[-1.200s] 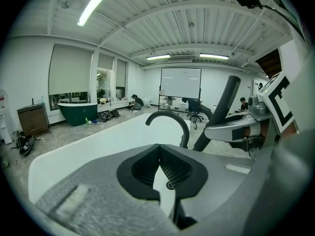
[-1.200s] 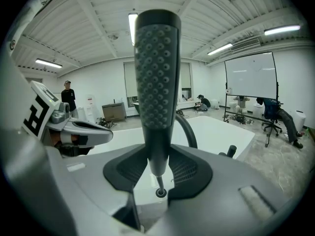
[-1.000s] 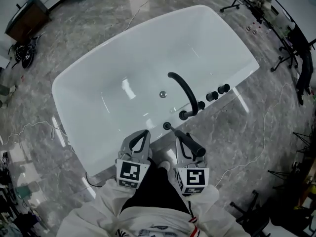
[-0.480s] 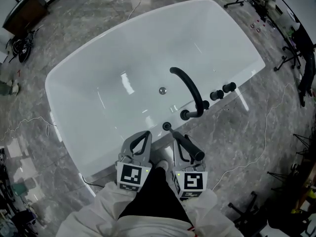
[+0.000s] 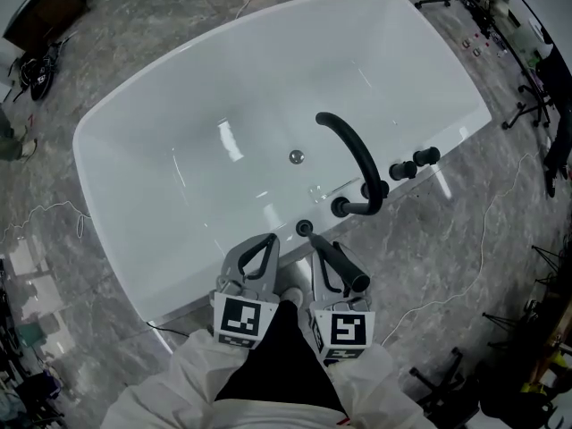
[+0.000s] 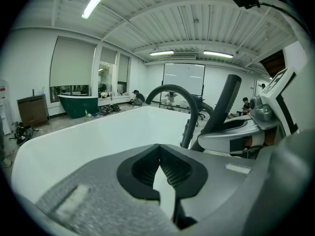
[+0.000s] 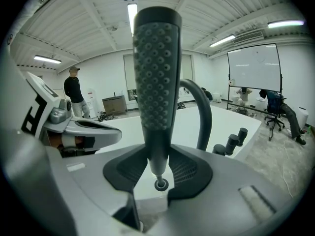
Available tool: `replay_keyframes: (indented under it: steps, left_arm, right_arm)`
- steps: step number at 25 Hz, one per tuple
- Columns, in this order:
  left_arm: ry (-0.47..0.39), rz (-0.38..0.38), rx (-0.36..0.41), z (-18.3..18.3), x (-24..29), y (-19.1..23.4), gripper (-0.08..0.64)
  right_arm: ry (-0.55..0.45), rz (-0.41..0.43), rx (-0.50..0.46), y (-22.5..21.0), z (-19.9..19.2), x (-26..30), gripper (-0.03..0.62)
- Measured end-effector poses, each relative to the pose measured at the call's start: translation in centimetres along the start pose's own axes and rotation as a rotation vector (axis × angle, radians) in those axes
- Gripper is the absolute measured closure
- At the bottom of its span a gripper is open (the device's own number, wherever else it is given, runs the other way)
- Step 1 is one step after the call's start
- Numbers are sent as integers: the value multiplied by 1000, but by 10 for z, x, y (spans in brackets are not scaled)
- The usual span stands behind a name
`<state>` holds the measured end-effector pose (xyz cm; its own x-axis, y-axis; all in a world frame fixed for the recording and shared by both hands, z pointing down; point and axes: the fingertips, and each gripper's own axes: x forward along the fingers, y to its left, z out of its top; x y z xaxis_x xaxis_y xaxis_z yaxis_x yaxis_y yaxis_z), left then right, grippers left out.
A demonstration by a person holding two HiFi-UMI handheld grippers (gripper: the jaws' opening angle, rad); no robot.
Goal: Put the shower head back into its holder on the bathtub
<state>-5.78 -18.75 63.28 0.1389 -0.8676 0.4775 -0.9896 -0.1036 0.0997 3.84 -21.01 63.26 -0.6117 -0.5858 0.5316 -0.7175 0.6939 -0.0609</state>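
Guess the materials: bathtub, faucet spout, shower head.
Bathtub: glossy white, probably acrylic or enamel, going by the sharp light reflections.
Faucet spout: matte black, likely coated metal, with barely any glare.
Shower head: matte dark grey with rows of small raised nubs. It could be plastic or rubber-faced, cannot tell which.

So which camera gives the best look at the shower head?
The right gripper view: the shower head fills the middle, upright in the right claw, its nozzle dots plain. The head view shows the shower head small, from above; the left gripper view shows it side-on, without the dots.
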Motion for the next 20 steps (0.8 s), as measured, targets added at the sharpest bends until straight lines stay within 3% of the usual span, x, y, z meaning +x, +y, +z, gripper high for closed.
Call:
replay_keyframes:
  steps: [20]
  left_arm:
    - [45, -35, -47, -46, 24, 11, 561]
  right_arm:
    - [84, -12, 24, -1, -47, 44, 454]
